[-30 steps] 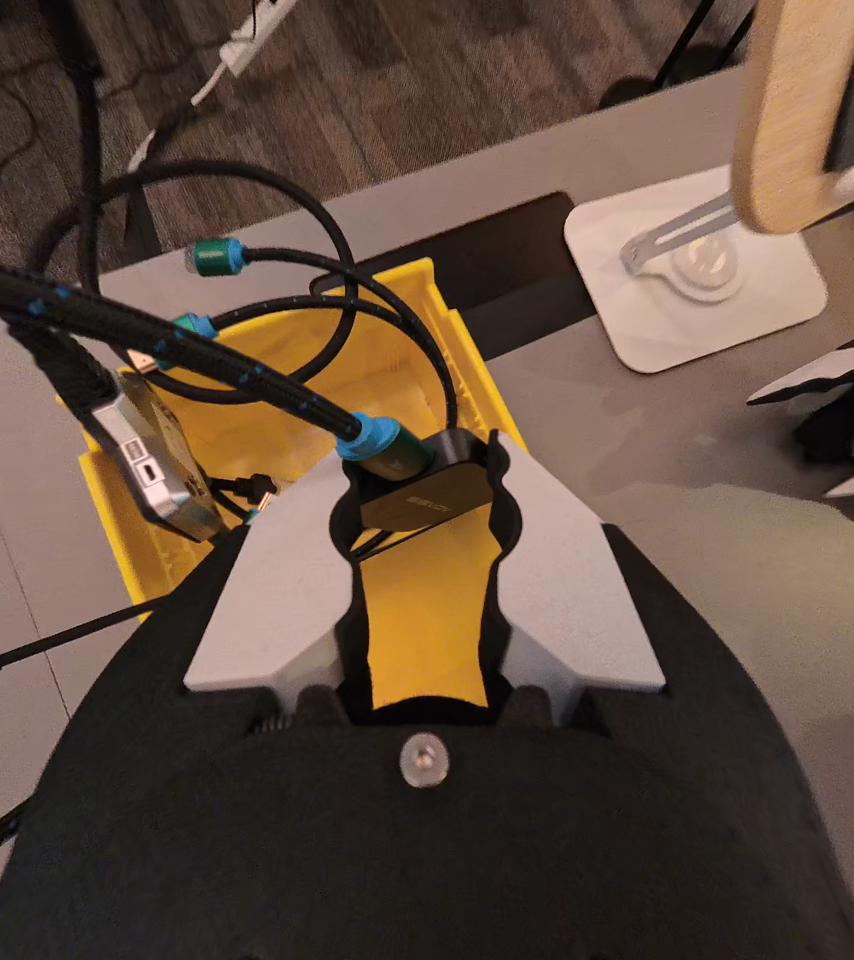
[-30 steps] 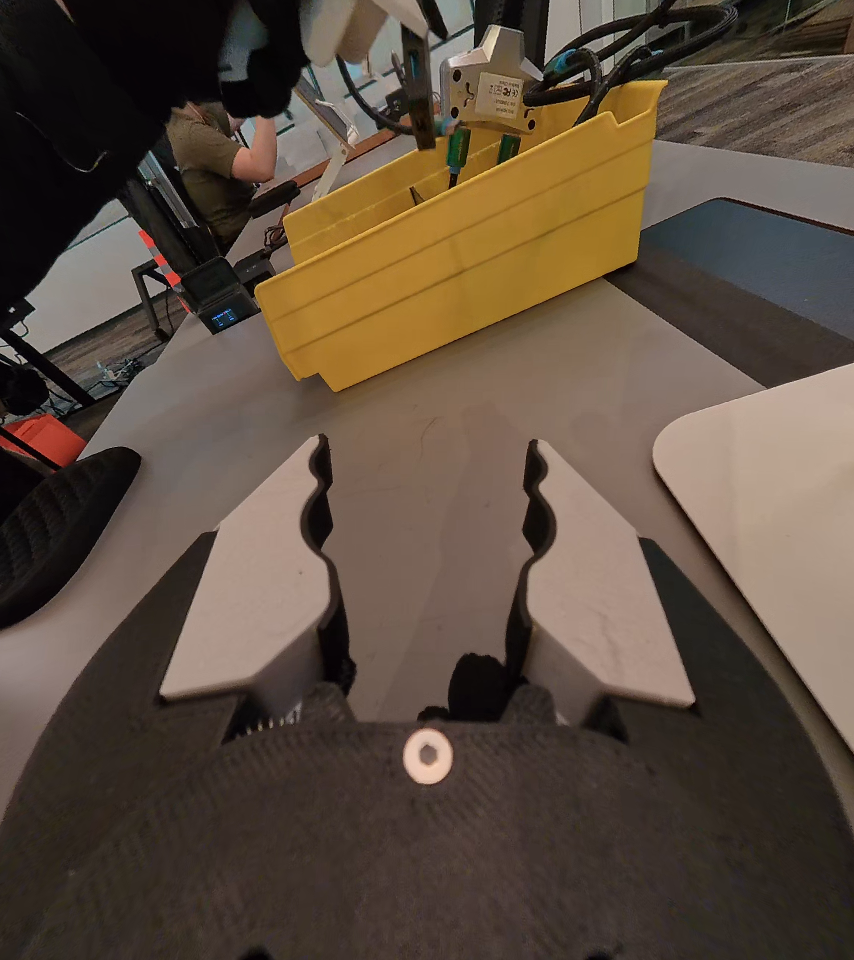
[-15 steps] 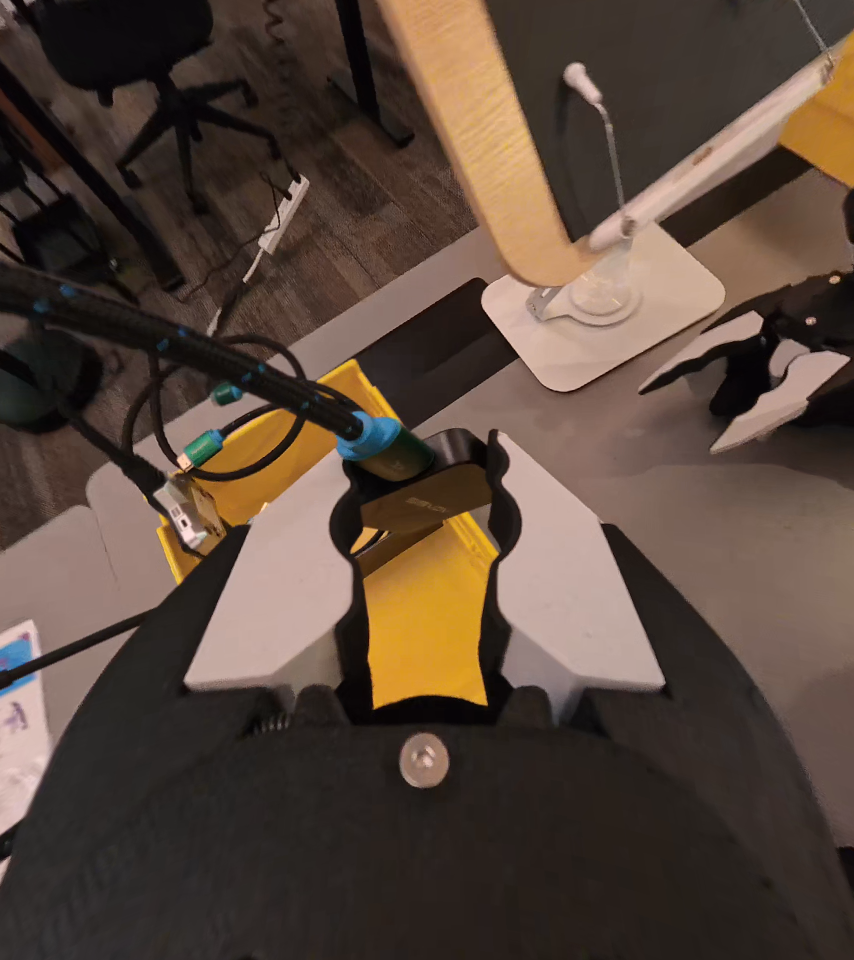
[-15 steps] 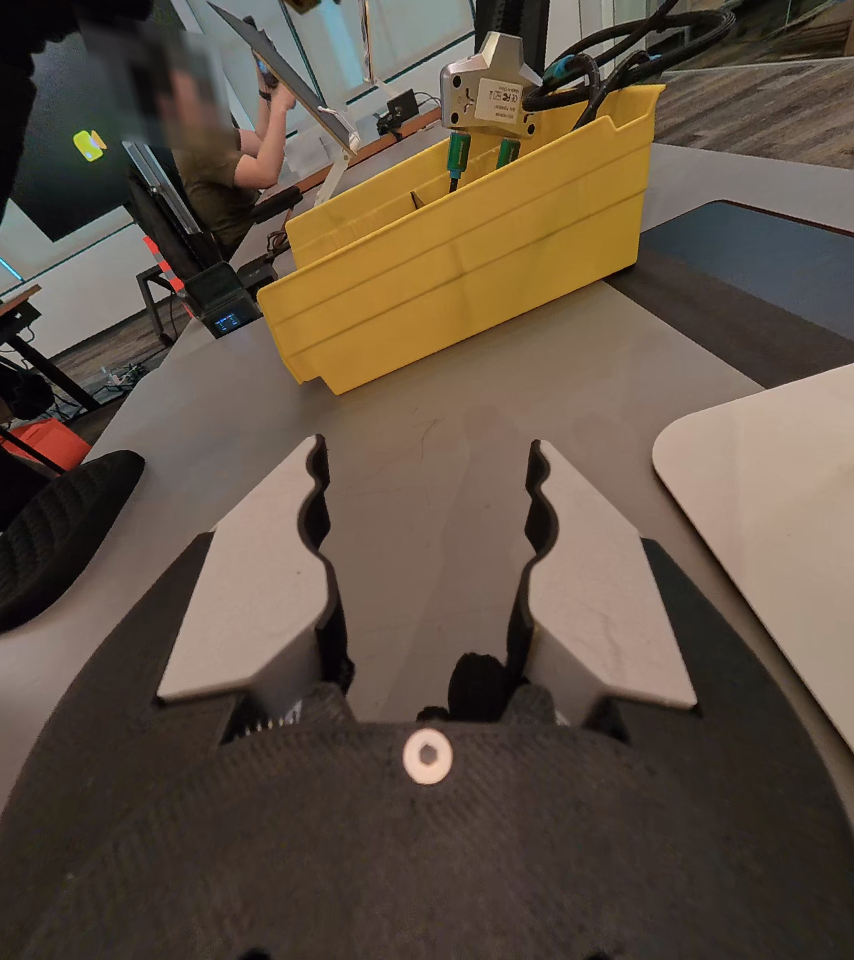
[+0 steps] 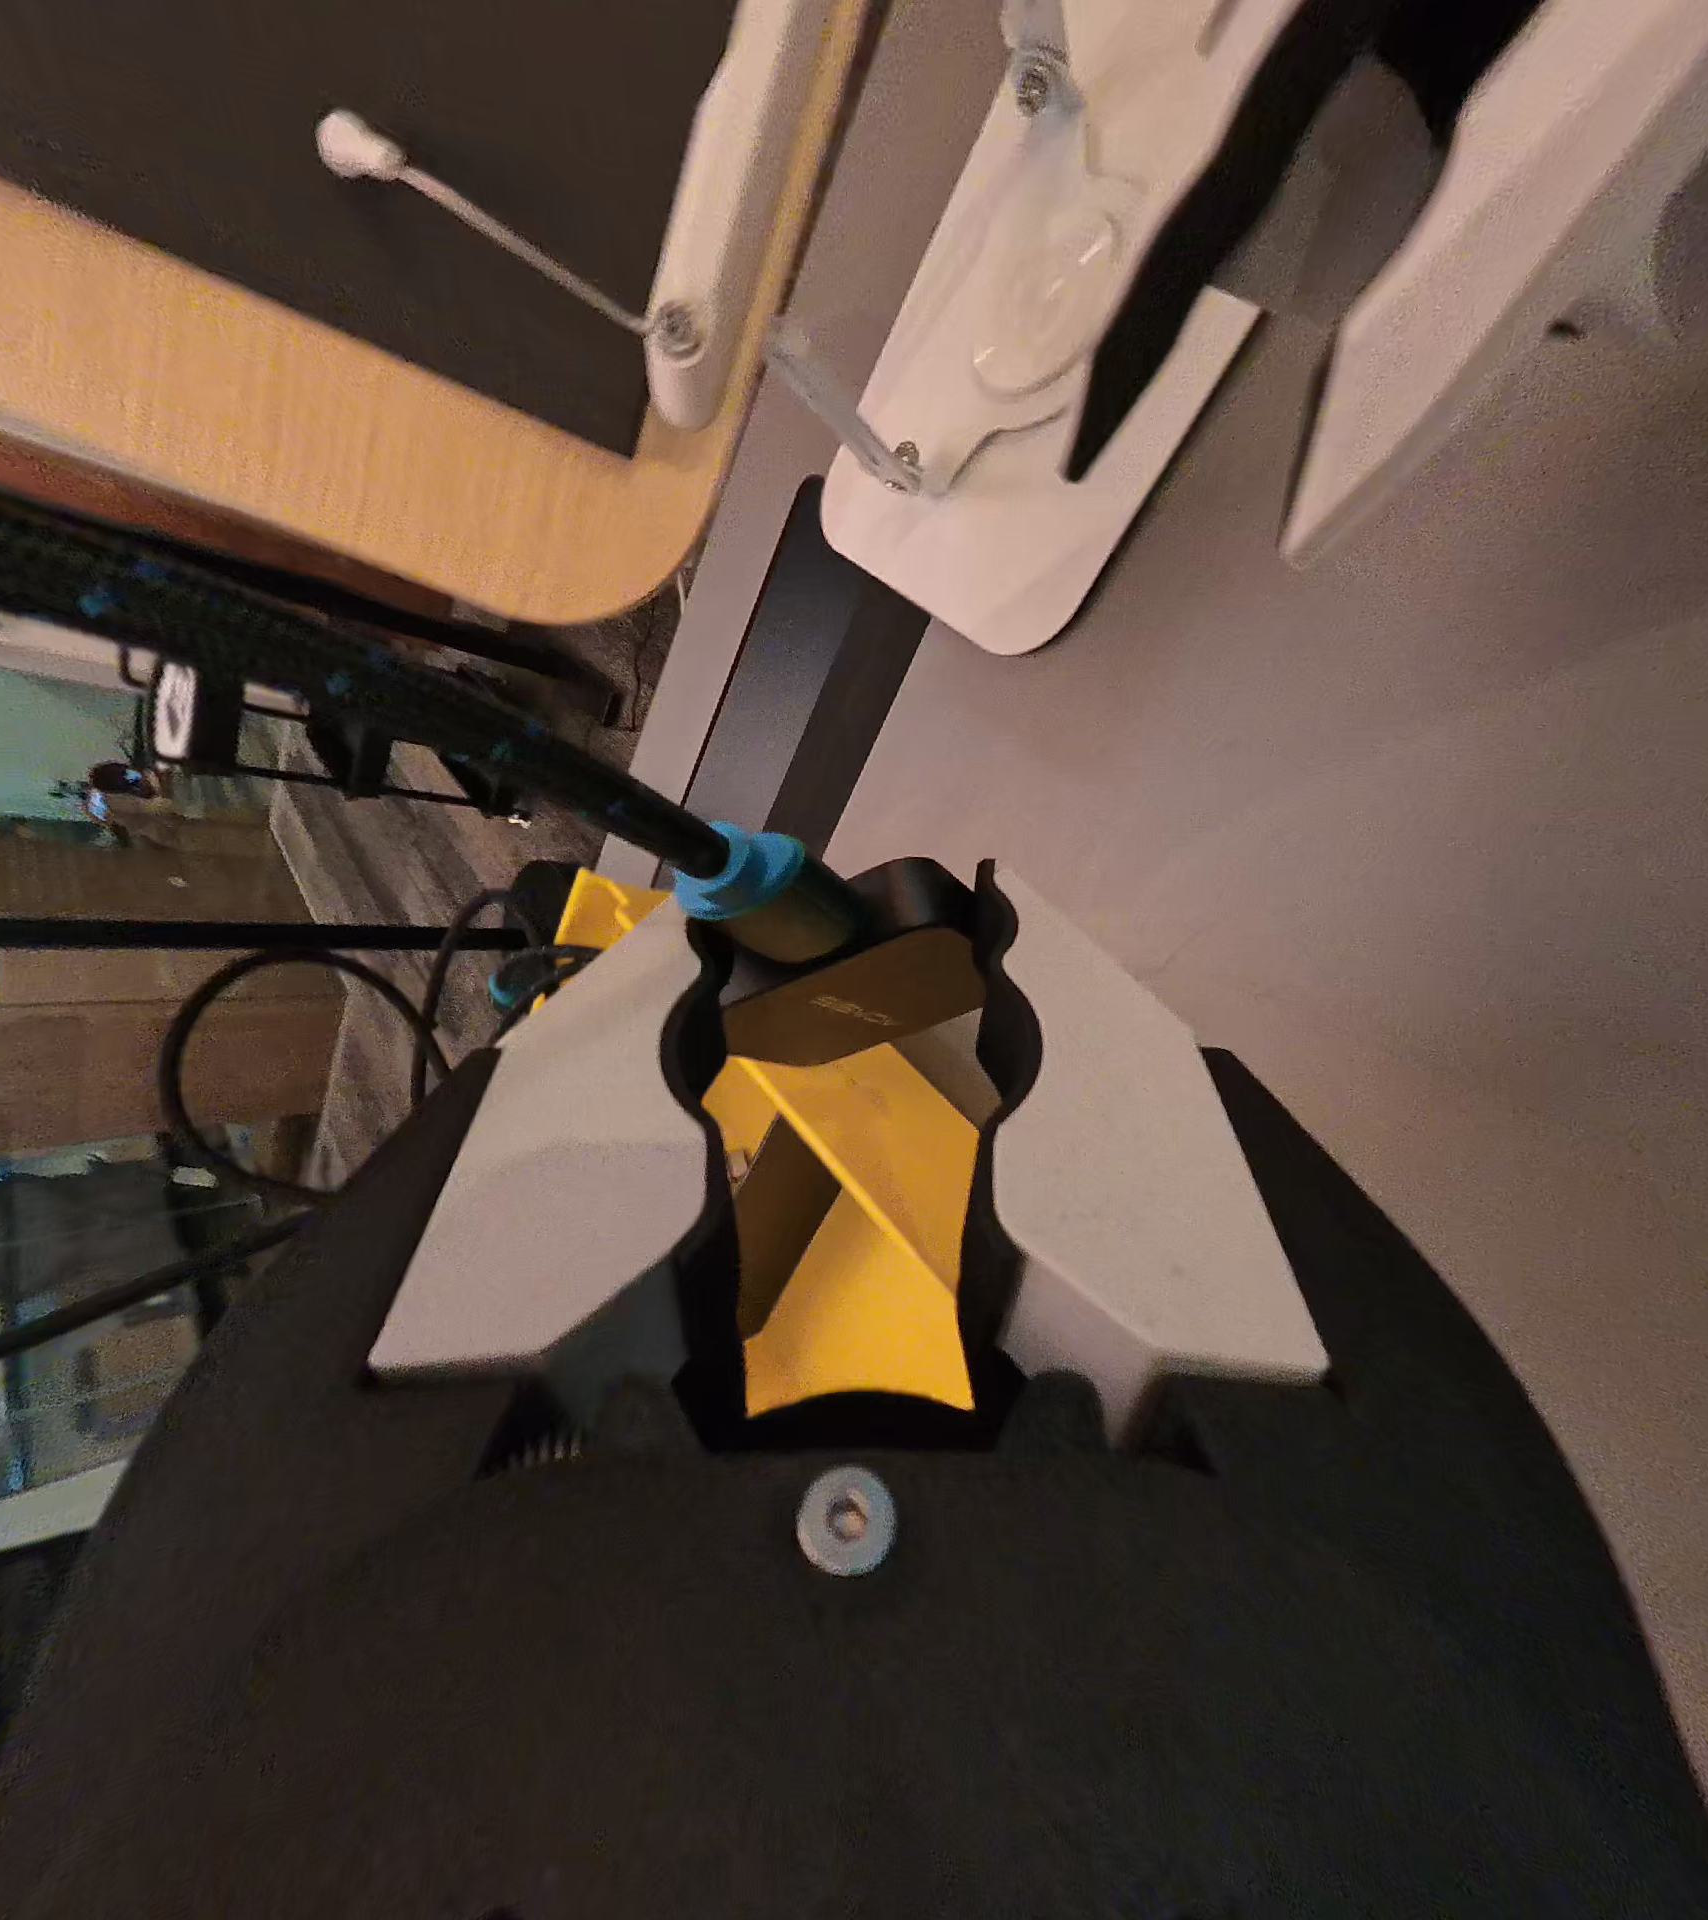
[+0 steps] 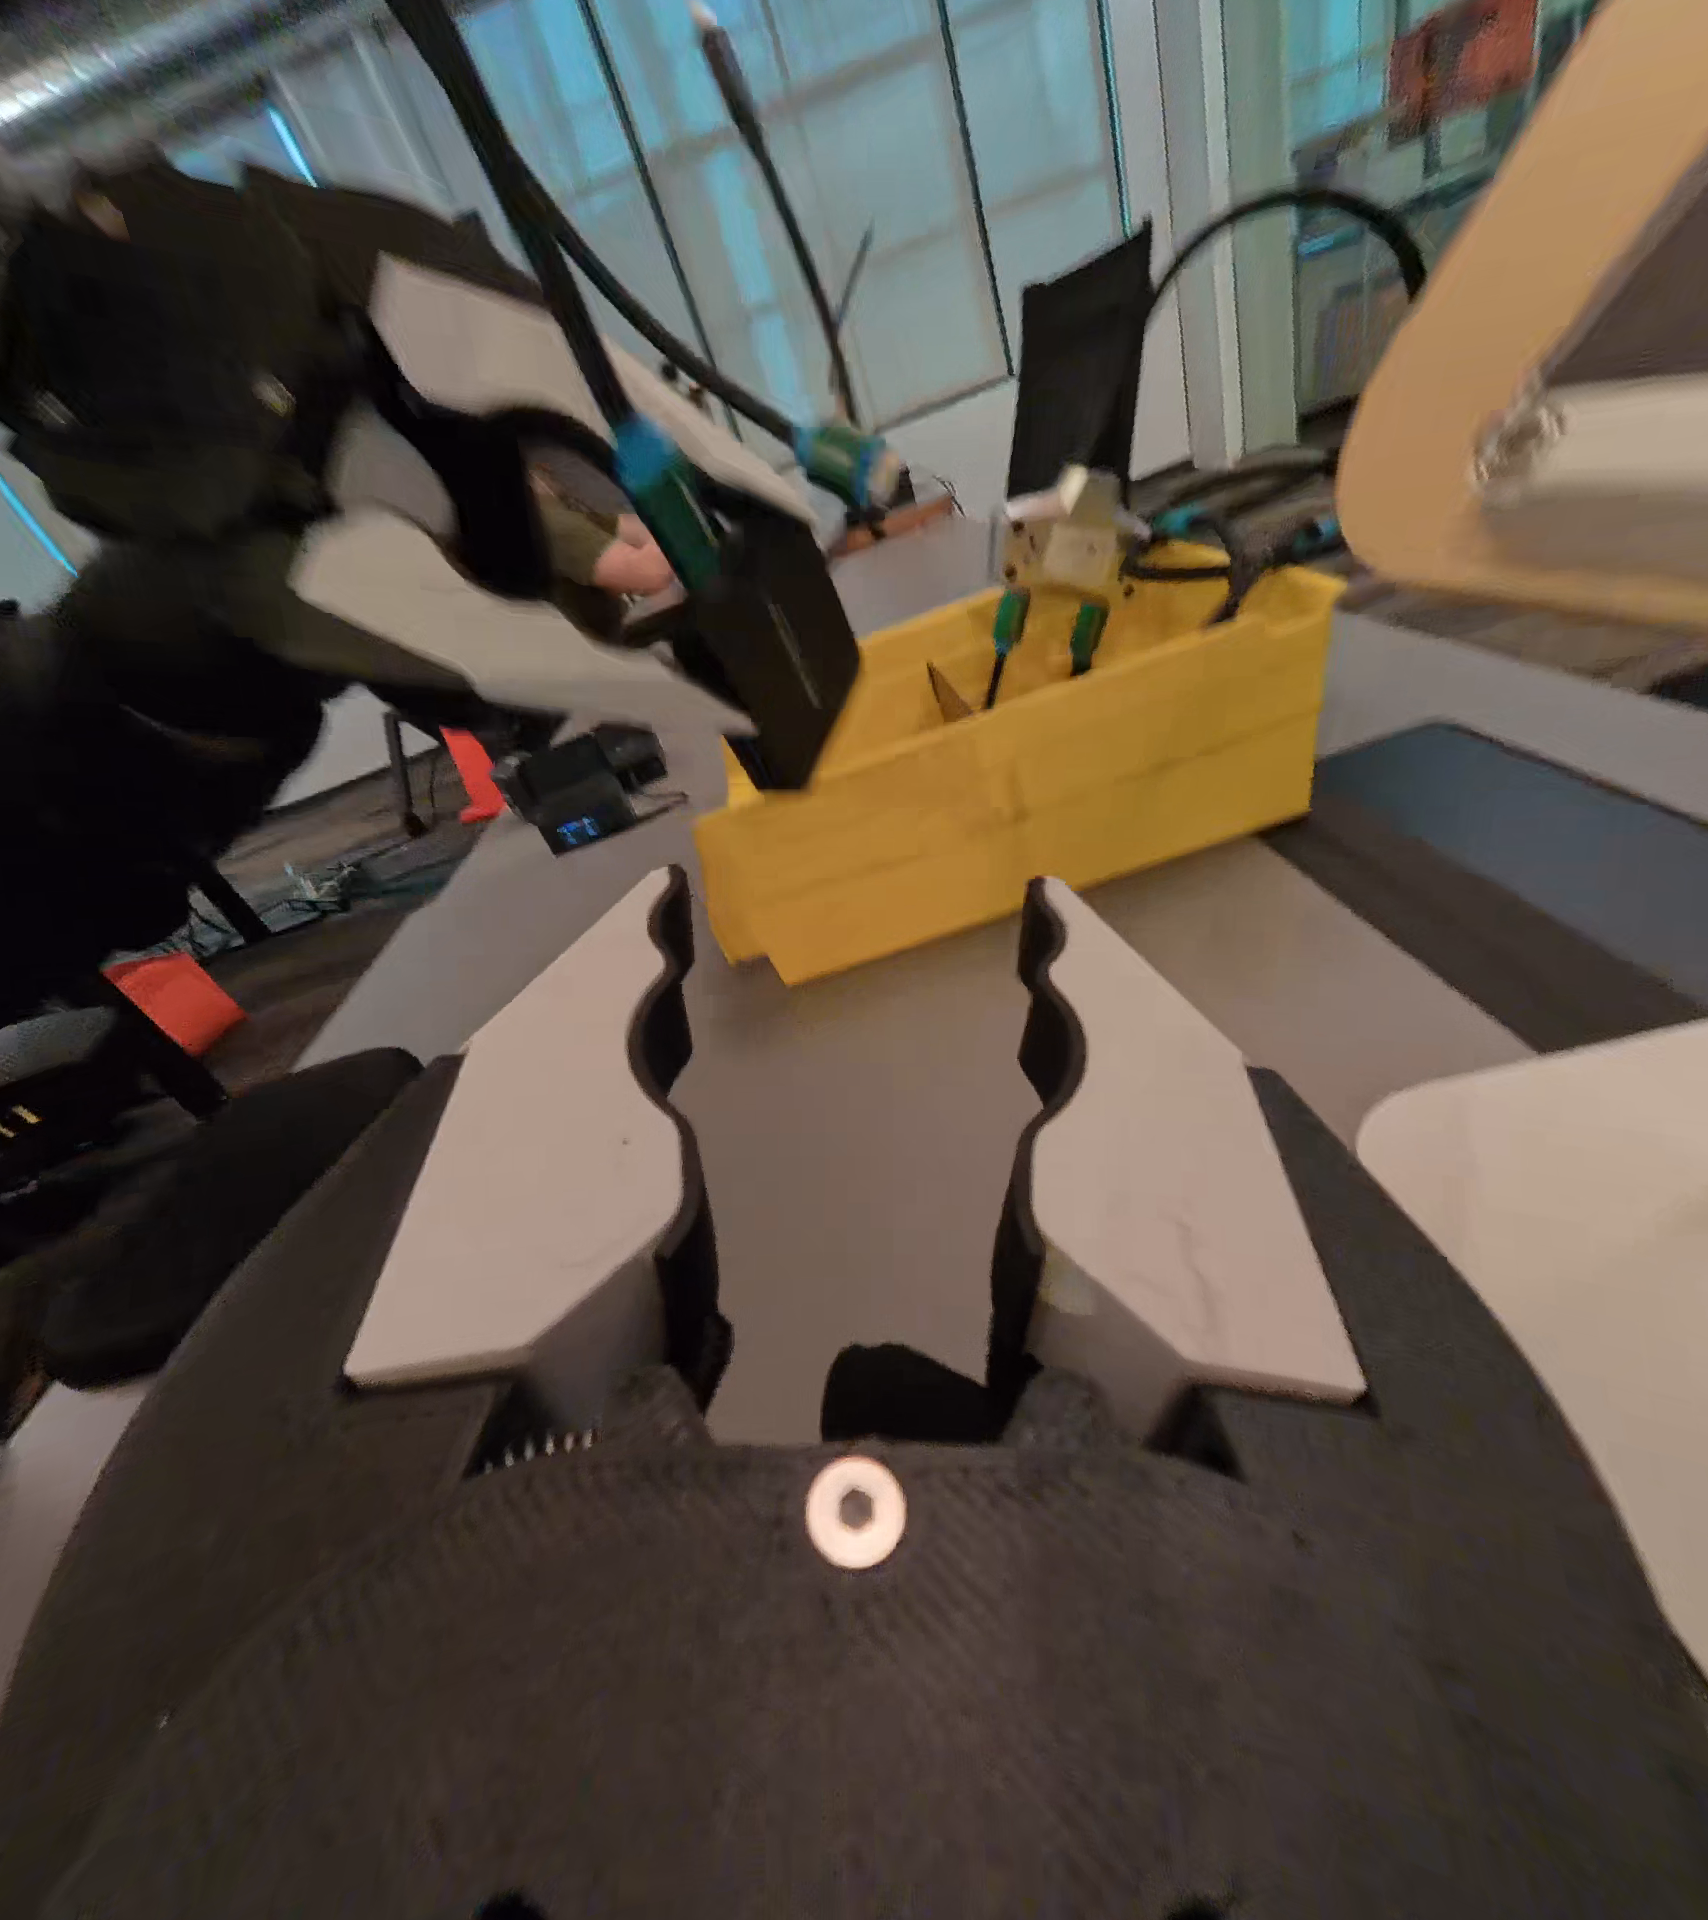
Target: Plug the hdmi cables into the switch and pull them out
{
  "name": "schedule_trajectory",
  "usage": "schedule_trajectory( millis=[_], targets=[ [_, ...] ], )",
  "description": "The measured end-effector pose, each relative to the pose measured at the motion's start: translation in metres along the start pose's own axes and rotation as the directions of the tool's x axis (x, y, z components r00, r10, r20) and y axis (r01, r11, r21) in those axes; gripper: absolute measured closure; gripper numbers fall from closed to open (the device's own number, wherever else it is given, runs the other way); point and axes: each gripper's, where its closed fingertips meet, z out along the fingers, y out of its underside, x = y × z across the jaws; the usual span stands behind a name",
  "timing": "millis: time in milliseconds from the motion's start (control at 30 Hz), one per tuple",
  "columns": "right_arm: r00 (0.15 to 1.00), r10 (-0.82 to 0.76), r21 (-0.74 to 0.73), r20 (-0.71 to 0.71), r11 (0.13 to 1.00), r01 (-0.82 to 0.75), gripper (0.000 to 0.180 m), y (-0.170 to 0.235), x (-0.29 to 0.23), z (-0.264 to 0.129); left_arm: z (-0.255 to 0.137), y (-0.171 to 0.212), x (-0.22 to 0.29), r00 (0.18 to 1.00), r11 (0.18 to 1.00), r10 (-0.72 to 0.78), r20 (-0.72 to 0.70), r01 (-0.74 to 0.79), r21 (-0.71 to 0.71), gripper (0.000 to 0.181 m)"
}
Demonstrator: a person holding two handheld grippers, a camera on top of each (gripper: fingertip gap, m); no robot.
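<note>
My left gripper (image 5: 845, 935) is shut on a flat black HDMI switch (image 5: 855, 1003) and holds it in the air, tilted. A braided black HDMI cable with a blue and green plug (image 5: 756, 899) sits plugged into the switch. In the right wrist view the left gripper (image 6: 725, 613) holds the switch (image 6: 777, 644) above the left end of the yellow bin (image 6: 1016, 790), with the plug (image 6: 663, 499) on top. My right gripper (image 6: 855, 914) is open and empty over the grey table; it also shows in the left wrist view (image 5: 1245, 416). A silver adapter (image 6: 1068, 540) with green-plugged cables stands in the bin.
A white stand base (image 6: 1577, 1226) lies on the table at the right, under a tan-edged board (image 6: 1515, 343). A dark mat (image 6: 1556, 842) lies beyond it. More cables (image 6: 1245, 540) loop out of the bin. A black seat (image 6: 226, 1174) is at the left. The grippers' ends are close to 9 cm from one another.
My left gripper has swung up and rolled with the switch, coming over the bin's end toward the right gripper. My right gripper has lifted and tilted upward, still open.
</note>
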Motion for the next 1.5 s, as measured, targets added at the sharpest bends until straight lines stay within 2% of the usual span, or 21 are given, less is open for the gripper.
schedule_trajectory(
  millis=[233, 333, 533, 633, 800, 1133, 1333, 1500],
  targets=[
    [0.999, -0.032, -0.029, 0.021, 0.999, 0.033, 0.131, -0.012, -0.025, 0.009, 0.021, -0.024, 0.033, 0.979, 0.979, 0.199, 0.044, -0.197, -0.043, 0.136],
    [0.999, -0.039, -0.079, -0.030, 0.996, 0.037, 0.132, -0.004, -0.021, 0.015, 0.028, -0.033, 0.046, 0.960, 0.961, 0.274, 0.051, -0.272, -0.043, 0.135],
    [0.997, -0.016, -0.141, -0.074, 0.990, 0.006, 0.146, 0.013, -0.015, 0.021, 0.034, -0.046, 0.062, 0.912, 0.915, 0.403, 0.081, -0.399, -0.063, 0.136],
    [0.995, -0.024, -0.161, -0.099, 0.987, 0.007, 0.149, 0.019, -0.010, 0.021, 0.038, -0.046, 0.065, 0.886, 0.889, 0.455, 0.096, -0.445, -0.108, 0.136],
    [0.994, -0.051, -0.185, -0.102, 0.982, 0.031, 0.168, 0.026, -0.009, 0.020, 0.042, -0.043, 0.070, 0.876, 0.875, 0.477, 0.067, -0.466, -0.133, 0.137],
    [0.995, -0.020, -0.146, -0.095, 0.989, 0.006, 0.168, 0.023, -0.006, 0.016, 0.042, -0.049, 0.068, 0.867, 0.867, 0.492, 0.080, -0.480, -0.133, 0.135],
    [0.995, 0.041, -0.104, -0.088, 0.993, -0.050, 0.168, 0.019, 0.001, 0.009, 0.033, -0.053, 0.058, 0.908, 0.917, 0.399, 0.130, -0.392, -0.073, 0.106],
    [0.997, 0.056, -0.077, -0.055, 0.995, -0.060, 0.168, 0.014, -0.003, 0.007, 0.037, -0.041, 0.054, 0.944, 0.949, 0.314, 0.104, -0.308, -0.069, 0.081]
  ],
)
